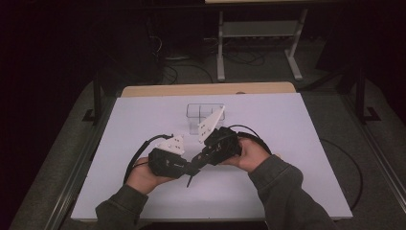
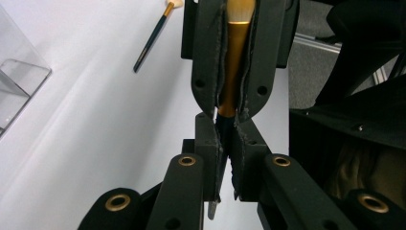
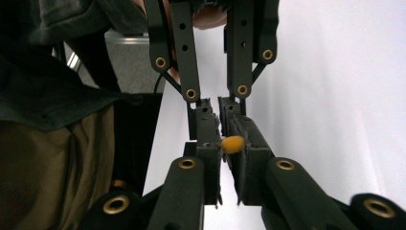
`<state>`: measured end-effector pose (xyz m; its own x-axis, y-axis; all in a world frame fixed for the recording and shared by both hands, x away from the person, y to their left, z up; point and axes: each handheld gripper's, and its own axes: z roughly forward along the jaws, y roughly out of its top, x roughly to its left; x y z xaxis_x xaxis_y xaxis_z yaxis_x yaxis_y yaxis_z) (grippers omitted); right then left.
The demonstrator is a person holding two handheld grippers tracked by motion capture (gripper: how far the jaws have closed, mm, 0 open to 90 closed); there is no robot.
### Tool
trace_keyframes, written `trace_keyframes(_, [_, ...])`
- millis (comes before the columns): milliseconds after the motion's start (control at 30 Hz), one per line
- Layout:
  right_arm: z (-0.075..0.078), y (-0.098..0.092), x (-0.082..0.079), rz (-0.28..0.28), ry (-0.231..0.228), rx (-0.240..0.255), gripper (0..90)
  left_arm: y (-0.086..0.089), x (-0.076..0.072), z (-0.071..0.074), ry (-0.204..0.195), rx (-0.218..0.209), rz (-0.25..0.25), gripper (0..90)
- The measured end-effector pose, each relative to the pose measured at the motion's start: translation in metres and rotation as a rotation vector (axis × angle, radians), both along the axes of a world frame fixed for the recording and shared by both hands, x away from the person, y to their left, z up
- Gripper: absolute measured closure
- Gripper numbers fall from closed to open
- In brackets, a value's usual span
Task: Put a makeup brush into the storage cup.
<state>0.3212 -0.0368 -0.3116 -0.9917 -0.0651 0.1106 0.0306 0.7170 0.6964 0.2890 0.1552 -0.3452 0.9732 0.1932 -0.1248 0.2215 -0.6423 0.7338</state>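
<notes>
High view: our two hand-held grippers, left (image 1: 187, 168) and right (image 1: 200, 160), meet tip to tip above the surface (image 1: 287, 143).

Left gripper view: both clench one brush (image 2: 234, 67), ours on its dark handle. We judge it light, stiff, slippery.

Right gripper view: bristles (image 3: 233, 143) sit between our jaws; grip the ferrule, not them.
</notes>
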Motion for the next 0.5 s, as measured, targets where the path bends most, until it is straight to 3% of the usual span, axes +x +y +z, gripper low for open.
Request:
trace_keyframes(133, [0.002, -0.007, 0.001, -0.025, 0.000, 0.030, 68.5, 0.002, 0.002, 0.001, 0.005, -0.003, 0.015, 83.0])
trace_keyframes(500, [-0.005, -0.034, 0.006, -0.113, 0.002, 0.073, 55.7, 0.006, 0.008, 0.002, 0.009, -0.025, 0.051, 83.2])
